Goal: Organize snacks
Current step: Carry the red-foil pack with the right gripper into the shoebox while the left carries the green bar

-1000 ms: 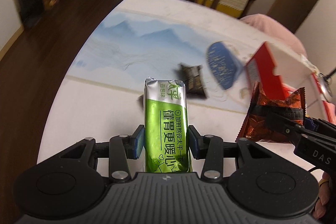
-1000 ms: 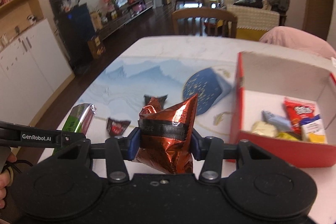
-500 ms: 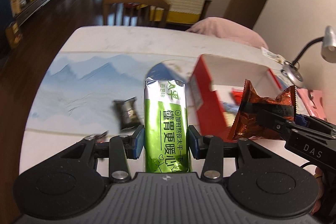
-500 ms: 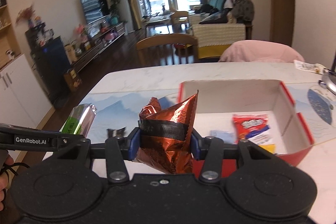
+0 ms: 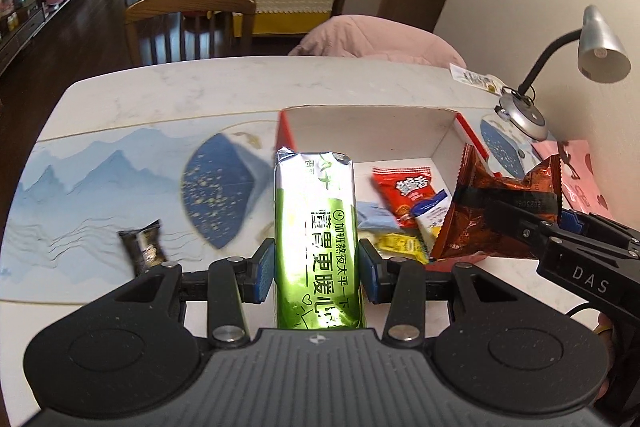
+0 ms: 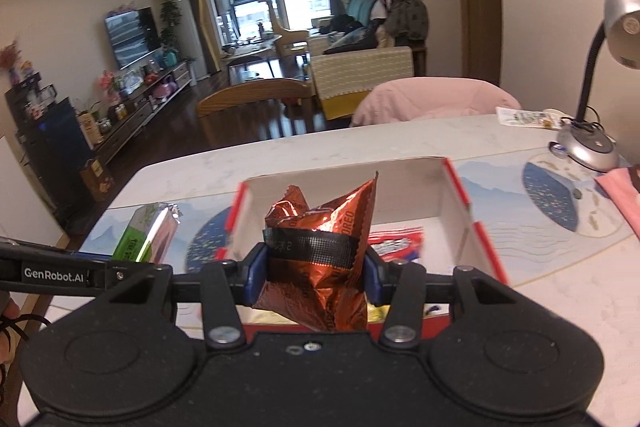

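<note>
My left gripper (image 5: 316, 269) is shut on a long green foil snack pack (image 5: 316, 227), held upright over the near left part of the red box (image 5: 464, 125). My right gripper (image 6: 314, 273) is shut on a crumpled copper-brown snack bag (image 6: 324, 235), hanging above the same red box (image 6: 456, 179). That bag (image 5: 496, 203) and the right gripper also show at the right of the left wrist view. Inside the box lie a red packet (image 5: 404, 187), a pale blue one (image 5: 374, 217) and a yellow one (image 5: 400, 245). A small dark candy (image 5: 144, 249) lies on the blue mat (image 5: 100, 179).
A silver desk lamp (image 5: 596, 43) stands at the table's right, its base (image 6: 588, 151) near the box. A pink item (image 5: 580, 171) lies beside it. A wooden chair (image 5: 188, 15) and a pink-covered seat (image 6: 432, 99) sit beyond the table's far edge. A person's fingers (image 6: 6, 311) hold the left tool.
Both grippers have swung to the right with their snacks still held, from over the blue mat to over the red box. The dark candy now lies off to the left.
</note>
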### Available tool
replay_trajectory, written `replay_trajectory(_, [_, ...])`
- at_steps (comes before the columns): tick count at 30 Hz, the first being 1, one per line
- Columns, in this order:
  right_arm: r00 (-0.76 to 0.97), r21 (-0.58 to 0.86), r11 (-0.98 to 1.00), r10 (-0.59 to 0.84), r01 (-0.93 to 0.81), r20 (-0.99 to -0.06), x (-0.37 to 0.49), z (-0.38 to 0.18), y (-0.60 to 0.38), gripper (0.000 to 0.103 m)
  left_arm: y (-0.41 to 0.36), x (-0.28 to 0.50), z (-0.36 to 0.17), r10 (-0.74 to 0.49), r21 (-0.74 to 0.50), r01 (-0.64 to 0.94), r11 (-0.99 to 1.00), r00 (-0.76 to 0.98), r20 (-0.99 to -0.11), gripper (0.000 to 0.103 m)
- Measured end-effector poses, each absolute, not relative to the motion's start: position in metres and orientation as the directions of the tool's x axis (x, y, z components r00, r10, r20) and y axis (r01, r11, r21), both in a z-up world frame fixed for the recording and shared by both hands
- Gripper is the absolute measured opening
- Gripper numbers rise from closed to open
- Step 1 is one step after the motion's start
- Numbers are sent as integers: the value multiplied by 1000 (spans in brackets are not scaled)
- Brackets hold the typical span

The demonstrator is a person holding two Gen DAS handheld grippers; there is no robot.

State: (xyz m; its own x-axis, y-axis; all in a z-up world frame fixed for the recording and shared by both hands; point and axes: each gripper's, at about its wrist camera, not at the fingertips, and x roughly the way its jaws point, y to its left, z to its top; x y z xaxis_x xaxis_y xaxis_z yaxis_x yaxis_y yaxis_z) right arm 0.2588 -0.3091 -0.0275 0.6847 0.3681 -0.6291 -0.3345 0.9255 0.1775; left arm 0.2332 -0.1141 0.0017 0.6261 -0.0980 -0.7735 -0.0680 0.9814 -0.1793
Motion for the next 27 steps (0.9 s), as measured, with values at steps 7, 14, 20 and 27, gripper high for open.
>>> replay_trajectory(7, [684, 176, 941, 331, -288, -650, 285, -41, -334, 47, -140, 267, -7, -96, -151, -41, 988, 602, -793, 42])
replay_trajectory(14, [647, 200, 947, 319, -253, -693, 313, -60, -357, 47, -158, 303, -19, -85, -126, -34, 992, 564, -821, 42])
replay_trajectory(20, [596, 211, 945, 323, -251, -735, 335, -80, -361, 47, -171, 334, -37, -47, -75, -33, 997, 522, -852, 42])
replay_trajectory(27, [541, 224, 935, 343, -275, -768, 350, -97, -353, 47, -183, 358, -60, -41, -58, -24, 998, 455, -890, 43])
